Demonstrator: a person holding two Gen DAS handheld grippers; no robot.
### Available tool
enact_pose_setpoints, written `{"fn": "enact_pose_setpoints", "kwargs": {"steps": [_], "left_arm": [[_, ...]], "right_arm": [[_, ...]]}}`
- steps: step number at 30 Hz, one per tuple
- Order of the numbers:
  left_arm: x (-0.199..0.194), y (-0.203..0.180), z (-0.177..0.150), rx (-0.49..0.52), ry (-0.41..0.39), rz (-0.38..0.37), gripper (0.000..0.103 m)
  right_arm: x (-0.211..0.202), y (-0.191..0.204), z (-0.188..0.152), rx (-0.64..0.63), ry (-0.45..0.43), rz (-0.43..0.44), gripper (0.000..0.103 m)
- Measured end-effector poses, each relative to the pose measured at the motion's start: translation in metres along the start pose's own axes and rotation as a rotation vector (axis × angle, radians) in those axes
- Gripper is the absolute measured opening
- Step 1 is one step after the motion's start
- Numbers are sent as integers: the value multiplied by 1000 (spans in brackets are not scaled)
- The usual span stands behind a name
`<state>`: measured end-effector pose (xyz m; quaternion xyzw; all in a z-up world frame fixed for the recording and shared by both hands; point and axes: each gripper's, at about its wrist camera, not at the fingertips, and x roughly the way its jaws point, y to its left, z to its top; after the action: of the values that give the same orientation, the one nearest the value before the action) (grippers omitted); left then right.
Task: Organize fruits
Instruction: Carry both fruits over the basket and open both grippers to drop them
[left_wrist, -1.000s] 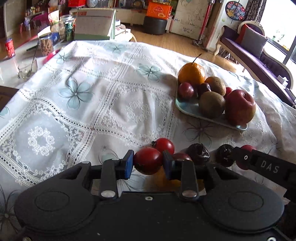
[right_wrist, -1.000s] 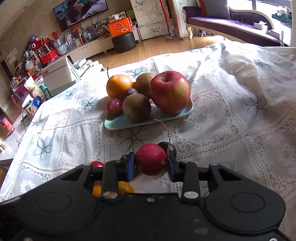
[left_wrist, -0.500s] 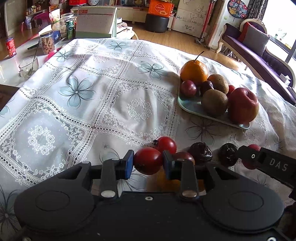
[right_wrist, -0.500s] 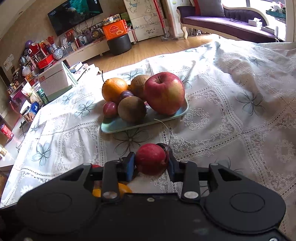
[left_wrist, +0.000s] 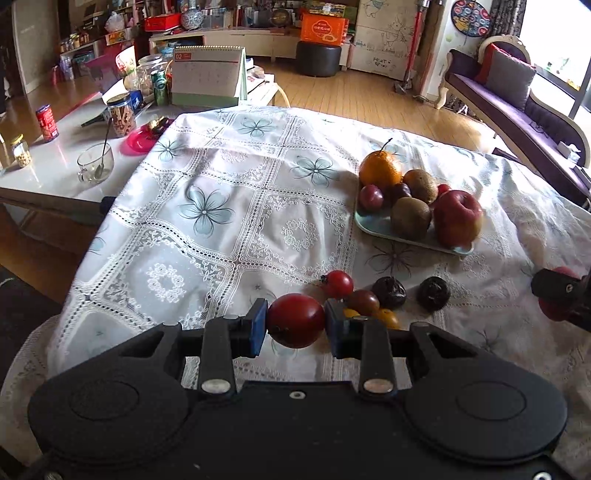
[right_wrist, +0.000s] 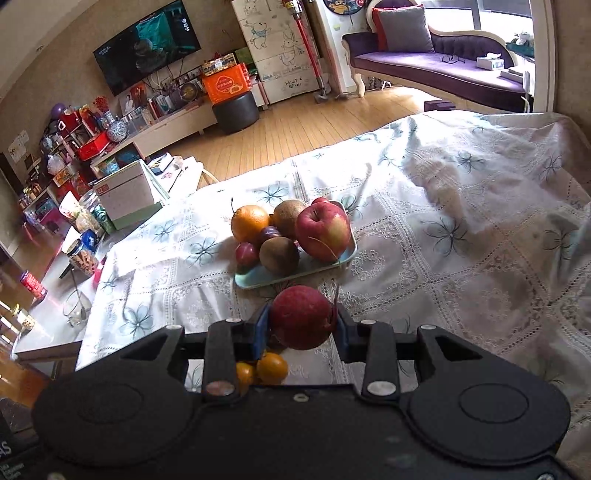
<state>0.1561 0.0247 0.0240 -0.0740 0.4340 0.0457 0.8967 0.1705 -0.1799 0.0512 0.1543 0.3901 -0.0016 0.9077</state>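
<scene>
Red tomato (left_wrist: 295, 320) sits pinched in the left hand-held gripper (left_wrist: 295, 325); the right hand-held gripper (right_wrist: 301, 326) pinches a plum (right_wrist: 301, 317), nearer the tray (right_wrist: 258, 278) straight ahead.

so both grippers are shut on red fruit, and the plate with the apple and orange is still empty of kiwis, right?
Not the kiwis: the left wrist view shows two kiwis on the plate. Left gripper and right gripper are each shut on a red fruit.

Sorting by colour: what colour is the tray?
Pale blue-green tray; clearest in the right wrist view.
</scene>
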Motion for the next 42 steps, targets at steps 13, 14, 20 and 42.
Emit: {"fn": "enact_pose_setpoints", "kwargs": {"steps": [13, 14, 20, 42], "left_arm": [[-76, 1, -81, 199, 63, -184, 41], [-75, 1, -84, 198, 73, -183, 41], [-71, -2, -110, 222, 94, -117, 42], [-57, -2, -125, 229, 171, -90, 42]], "right_arm": [[-90, -18, -89, -195, 206, 136, 38], [-90, -20, -97, -201, 214, 133, 38], [-85, -28, -128, -215, 266, 113, 38], [-82, -27, -133, -226, 287, 80, 43]]}}
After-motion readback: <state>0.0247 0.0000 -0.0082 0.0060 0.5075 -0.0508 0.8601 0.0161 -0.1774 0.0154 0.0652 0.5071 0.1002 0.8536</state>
